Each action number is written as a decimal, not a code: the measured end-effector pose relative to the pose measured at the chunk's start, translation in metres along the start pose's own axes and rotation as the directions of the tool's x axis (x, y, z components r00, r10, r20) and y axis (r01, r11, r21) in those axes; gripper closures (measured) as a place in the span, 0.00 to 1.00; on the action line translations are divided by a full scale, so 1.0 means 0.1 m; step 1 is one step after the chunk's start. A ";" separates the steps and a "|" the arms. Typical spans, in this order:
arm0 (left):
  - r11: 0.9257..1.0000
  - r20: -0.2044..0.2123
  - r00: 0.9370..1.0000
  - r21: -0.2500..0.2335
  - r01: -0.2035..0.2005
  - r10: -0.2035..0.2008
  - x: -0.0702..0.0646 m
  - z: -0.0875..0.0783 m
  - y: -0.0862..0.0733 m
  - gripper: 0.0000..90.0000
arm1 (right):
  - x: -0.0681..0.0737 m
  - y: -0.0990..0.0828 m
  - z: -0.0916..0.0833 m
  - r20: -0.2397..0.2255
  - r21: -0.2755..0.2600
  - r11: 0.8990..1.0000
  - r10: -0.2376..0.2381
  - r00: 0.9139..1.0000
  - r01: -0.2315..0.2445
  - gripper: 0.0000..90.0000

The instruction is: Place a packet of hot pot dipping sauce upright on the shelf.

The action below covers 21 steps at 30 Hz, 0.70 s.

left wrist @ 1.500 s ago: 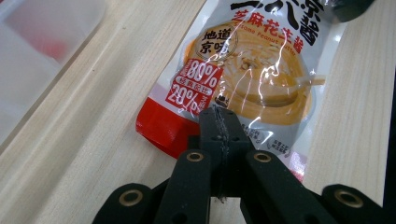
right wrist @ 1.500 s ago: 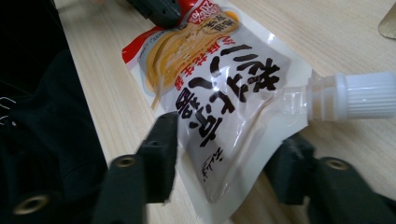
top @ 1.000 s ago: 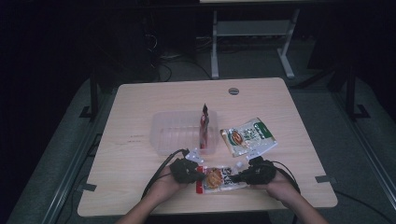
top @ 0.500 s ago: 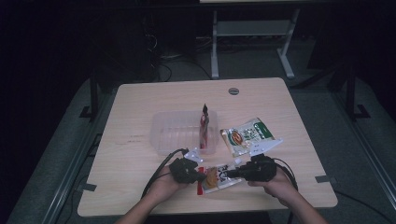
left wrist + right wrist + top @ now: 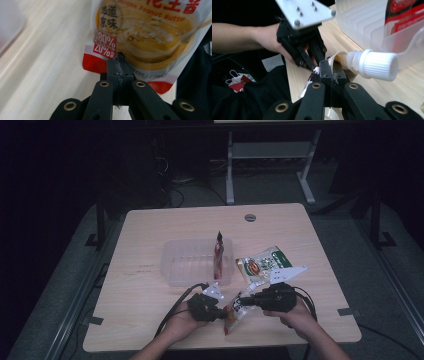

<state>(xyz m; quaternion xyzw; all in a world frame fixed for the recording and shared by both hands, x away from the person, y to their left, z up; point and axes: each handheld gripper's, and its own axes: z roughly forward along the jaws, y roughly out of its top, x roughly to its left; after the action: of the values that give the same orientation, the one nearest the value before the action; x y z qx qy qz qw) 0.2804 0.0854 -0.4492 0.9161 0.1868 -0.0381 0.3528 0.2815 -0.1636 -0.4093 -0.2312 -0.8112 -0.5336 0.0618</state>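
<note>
At lower centre, just above the counter [image 5: 150, 235], we keep both tools clenched on the peanut butter pouch [image 5: 234, 309]: left tool [image 5: 117, 65] at its bottom edge, right tool [image 5: 331, 71] beside the cap, lifting evenly.

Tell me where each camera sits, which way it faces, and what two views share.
High view: above the person's side, facing forward and down on the table; both forearms enter from below, left gripper and right gripper hold the spouted pouch.
Left gripper view: on the left gripper, looking along its fingers at the pouch's printed face.
Right gripper view: on the right gripper, facing the pouch's white cap, the other hand and the clear bin.
All share the pouch.
</note>
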 end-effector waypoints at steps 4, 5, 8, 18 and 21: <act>1.000 0.014 1.000 0.001 -0.025 0.025 -0.05 -0.01 0.03 1.00 | 0.02 0.02 -0.02 -0.013 -0.016 1.000 -0.011 1.000 0.011 0.99; 1.000 0.015 0.999 0.001 -0.030 0.030 -0.05 -0.02 0.03 1.00 | 0.03 0.03 -0.03 -0.012 -0.020 1.000 -0.013 1.000 0.013 1.00; 1.000 0.011 1.000 -0.003 -0.019 0.019 -0.02 -0.07 0.01 1.00 | 0.04 0.04 -0.06 -0.010 -0.028 0.999 -0.019 1.000 0.019 1.00; 0.998 -0.018 1.000 -0.054 0.015 -0.016 0.08 -0.42 -0.10 0.96 | 0.04 0.14 -0.14 0.013 -0.061 0.997 -0.042 0.999 0.042 1.00; 0.998 -0.030 0.999 -0.052 0.020 -0.022 0.10 -0.55 -0.17 0.92 | 0.04 0.18 -0.15 0.013 -0.070 0.996 -0.051 0.999 0.051 1.00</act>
<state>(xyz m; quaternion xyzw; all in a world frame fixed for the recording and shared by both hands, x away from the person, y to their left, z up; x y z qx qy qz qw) 0.2803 0.1367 -0.4204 0.9052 0.2027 -0.0228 0.3729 0.2837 -0.1695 -0.3861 -0.2153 -0.7980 -0.5618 0.0356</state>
